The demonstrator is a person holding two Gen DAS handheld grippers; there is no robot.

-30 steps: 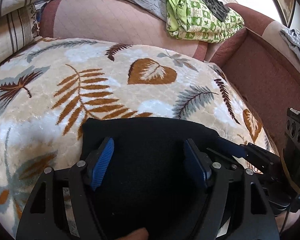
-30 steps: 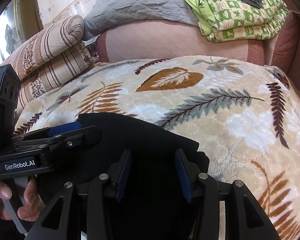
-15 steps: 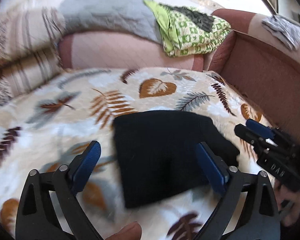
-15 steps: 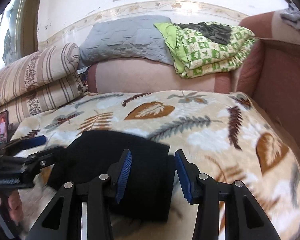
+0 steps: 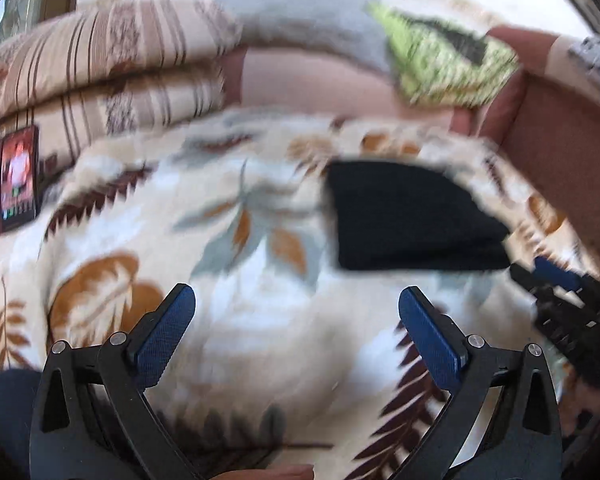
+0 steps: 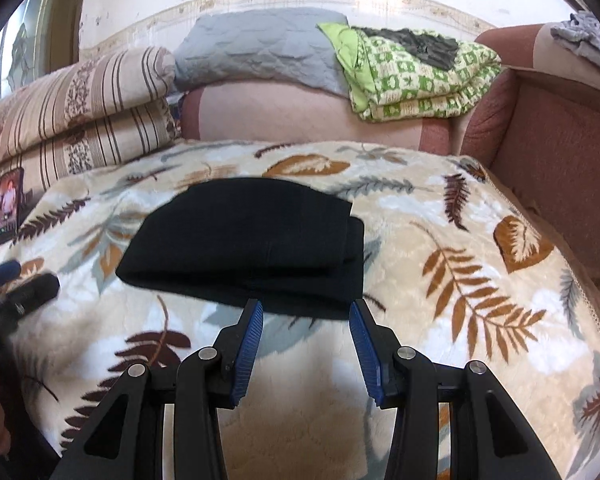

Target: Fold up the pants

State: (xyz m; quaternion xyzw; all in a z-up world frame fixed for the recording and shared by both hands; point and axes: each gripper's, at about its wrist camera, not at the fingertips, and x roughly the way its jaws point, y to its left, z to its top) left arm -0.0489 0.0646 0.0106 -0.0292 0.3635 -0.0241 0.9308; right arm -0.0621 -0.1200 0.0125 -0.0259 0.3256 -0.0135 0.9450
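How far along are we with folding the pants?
Done: the black pants lie folded in a compact stack on the leaf-print blanket. In hand: nothing; the left tool, jaws just opened wide, and right tool are both empty. Left: apparently nothing.

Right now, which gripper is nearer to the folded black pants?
Right. The right gripper hovers open just before the near edge of the black pants, not touching. The left gripper, jaws just opened wide and empty, sits further back, off the pants' left side.
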